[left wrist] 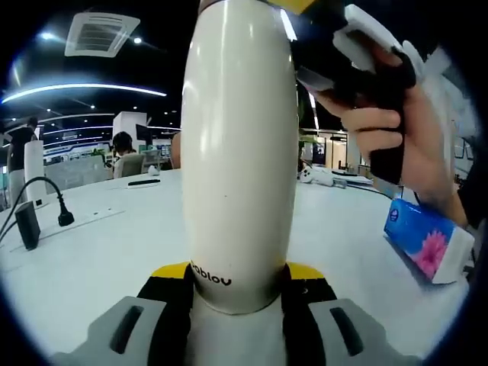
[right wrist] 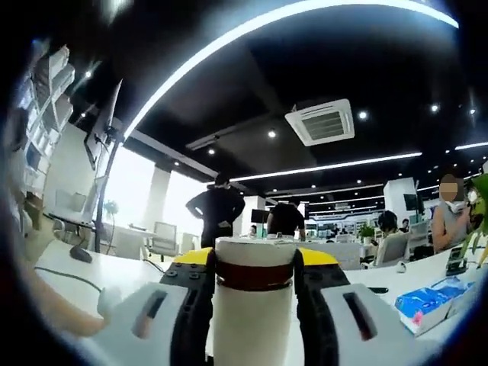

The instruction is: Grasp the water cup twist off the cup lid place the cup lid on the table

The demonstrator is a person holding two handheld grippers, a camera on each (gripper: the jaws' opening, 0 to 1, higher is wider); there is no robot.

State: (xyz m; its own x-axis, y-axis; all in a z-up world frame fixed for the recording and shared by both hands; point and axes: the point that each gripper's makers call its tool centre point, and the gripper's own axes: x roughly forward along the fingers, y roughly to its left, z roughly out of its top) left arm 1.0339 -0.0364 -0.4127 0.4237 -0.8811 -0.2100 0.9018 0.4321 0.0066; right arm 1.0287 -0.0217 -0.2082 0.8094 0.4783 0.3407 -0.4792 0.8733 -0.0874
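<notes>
A tall cream water cup marked "ablov" stands upright in the left gripper view, its lower body clamped between the yellow-and-black jaws of my left gripper. A hand holds my right gripper at the cup's upper right, and the cup's top is cut off by the frame. In the right gripper view, my right gripper is shut around the cup's white lid. A dark red band lies just under the lid, with the cup body below it. I cannot tell whether the lid has loosened.
The white table carries a blue tissue pack at the right, also seen as the tissue pack. A black plug and cable lie at the left. People stand and sit at far desks.
</notes>
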